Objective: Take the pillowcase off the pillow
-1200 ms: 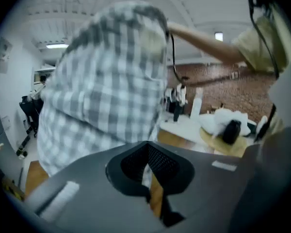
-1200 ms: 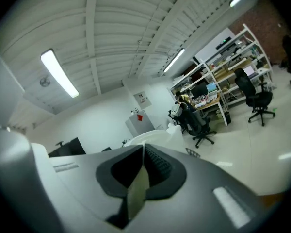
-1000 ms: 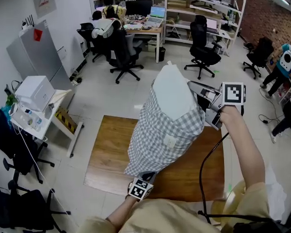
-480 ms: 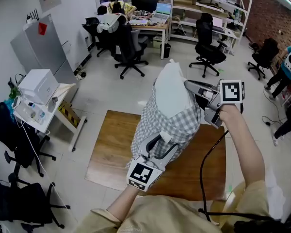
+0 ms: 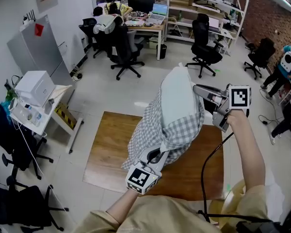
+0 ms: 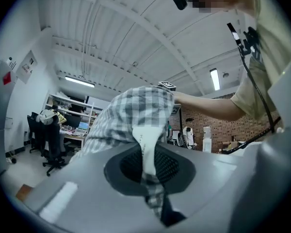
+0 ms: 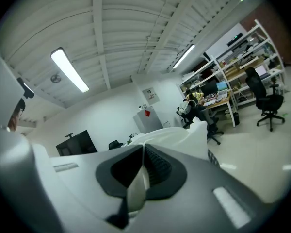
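Higher than before, left tool (image 5: 157, 155), jaws just closed, pinches the limp, light pillowcase (image 5: 174, 126) hem; right tool (image 5: 198, 89) clamps the pillow (image 5: 179, 95).

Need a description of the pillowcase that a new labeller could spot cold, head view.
Find the brown wooden table in the middle of the pale office floor; a white pillow is held up over it. The pillowcase is the cloth bunched round the pillow's nearer part, the only grey-and-white checked fabric in sight.
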